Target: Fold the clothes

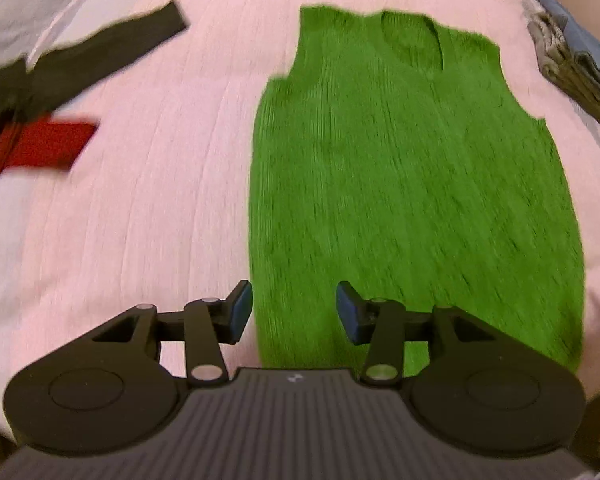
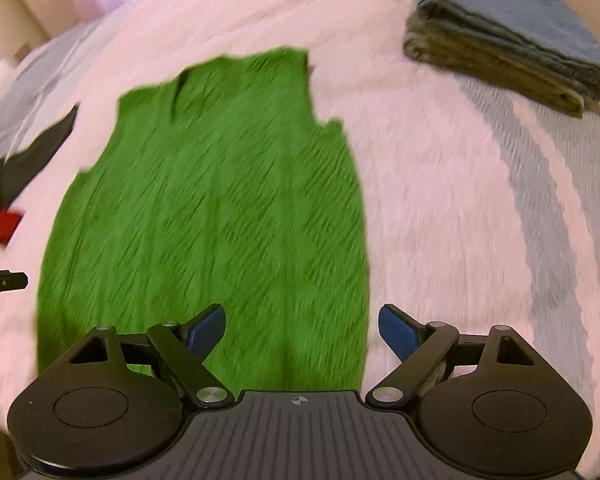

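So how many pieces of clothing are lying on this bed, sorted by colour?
Green: 1, the knitted vest, spread flat
Black: 1, the black garment, only partly in view
Red: 1, the red garment, partly in view
Blue: 1, the folded blue piece, top of the stack
Olive: 1, the folded olive piece beneath it
Total: 5

Readable text: none in either wrist view.
Left gripper housing [image 1: 295, 378]: one small pale mark at top centre; blurred, cannot be read.
Right gripper housing [image 2: 298, 401]: small circle-with-cross sign at top centre; no letters or numbers.
Green vest [image 1: 412, 184]: no label or print visible.
Folded stack [image 2: 504, 36]: no tag or print legible.
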Demonstrator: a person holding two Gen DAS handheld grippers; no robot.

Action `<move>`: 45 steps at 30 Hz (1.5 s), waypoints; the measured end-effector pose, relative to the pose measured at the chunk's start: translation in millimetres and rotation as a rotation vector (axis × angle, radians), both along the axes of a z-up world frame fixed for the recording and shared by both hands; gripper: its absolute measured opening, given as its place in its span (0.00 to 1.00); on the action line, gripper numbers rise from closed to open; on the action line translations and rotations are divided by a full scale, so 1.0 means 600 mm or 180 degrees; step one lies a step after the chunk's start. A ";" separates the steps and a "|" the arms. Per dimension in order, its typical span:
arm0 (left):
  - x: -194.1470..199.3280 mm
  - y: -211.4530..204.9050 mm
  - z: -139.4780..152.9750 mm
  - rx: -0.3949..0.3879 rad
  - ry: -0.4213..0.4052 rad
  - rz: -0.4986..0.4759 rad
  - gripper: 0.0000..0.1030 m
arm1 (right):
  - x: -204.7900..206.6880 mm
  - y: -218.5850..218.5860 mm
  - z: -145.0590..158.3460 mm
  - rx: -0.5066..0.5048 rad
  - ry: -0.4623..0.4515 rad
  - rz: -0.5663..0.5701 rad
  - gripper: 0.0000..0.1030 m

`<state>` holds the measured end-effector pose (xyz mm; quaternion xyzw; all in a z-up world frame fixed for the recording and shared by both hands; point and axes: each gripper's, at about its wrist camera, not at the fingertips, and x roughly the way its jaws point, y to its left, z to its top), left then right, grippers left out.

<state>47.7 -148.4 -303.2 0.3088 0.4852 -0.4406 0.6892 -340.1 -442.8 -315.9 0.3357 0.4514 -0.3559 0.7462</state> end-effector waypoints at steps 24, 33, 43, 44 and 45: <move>0.190 -0.227 -0.107 -0.0692 -0.0252 -0.0488 0.04 | 0.041 -0.141 -0.103 -0.0107 0.0056 -0.0439 0.84; 0.155 -0.234 -0.151 -0.0474 -0.0565 -0.0710 0.26 | 0.052 -0.123 -0.088 -0.0277 -0.0010 -0.0303 0.84; 0.070 -0.194 -0.115 -0.0580 -0.0560 -0.0879 0.16 | 0.094 -0.063 -0.114 -0.0391 0.0066 0.0423 0.83; 0.069 -0.187 -0.131 -0.0483 -0.0547 -0.0848 0.15 | 0.092 -0.054 -0.124 -0.0339 0.0150 0.0488 0.83; 0.070 -0.179 -0.146 -0.0392 -0.0533 -0.0810 0.14 | 0.084 -0.043 -0.129 -0.0299 0.0230 0.0515 0.83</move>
